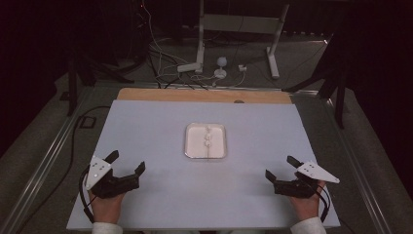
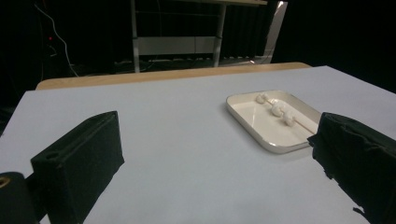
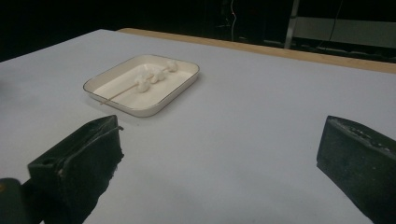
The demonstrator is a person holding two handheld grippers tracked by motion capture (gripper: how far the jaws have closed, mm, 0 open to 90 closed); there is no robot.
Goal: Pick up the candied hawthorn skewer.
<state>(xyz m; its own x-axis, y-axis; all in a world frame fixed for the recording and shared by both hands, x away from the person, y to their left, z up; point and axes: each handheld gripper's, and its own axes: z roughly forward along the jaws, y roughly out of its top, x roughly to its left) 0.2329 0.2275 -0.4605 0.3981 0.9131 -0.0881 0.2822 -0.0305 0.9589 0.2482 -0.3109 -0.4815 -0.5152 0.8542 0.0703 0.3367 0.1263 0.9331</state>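
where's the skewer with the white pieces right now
In the high view the skewer lies in the white tray at the table's middle, ahead of and between the open left gripper and right gripper.

Left gripper (image 1: 128, 163) is held low at the near left, its jaws wide apart with nothing between them; both jaws point forward and a bit inward. The grey three-cornered plate (image 1: 97, 170) sits on top of it, and the left hand (image 1: 106, 204) grips it from behind, w/ a light sleeve (image 1: 107, 228) at the wrist. Right gripper (image 1: 281, 168) is at the near right, approx. mirror pose: jaws spread wide and empty, pointing forward and inward. Its own plate (image 1: 315, 171) lies on top, and the right hand (image 1: 307, 204) holds it from behind. In each gripper view the two black jaws stand far apart, w/ nothing held.
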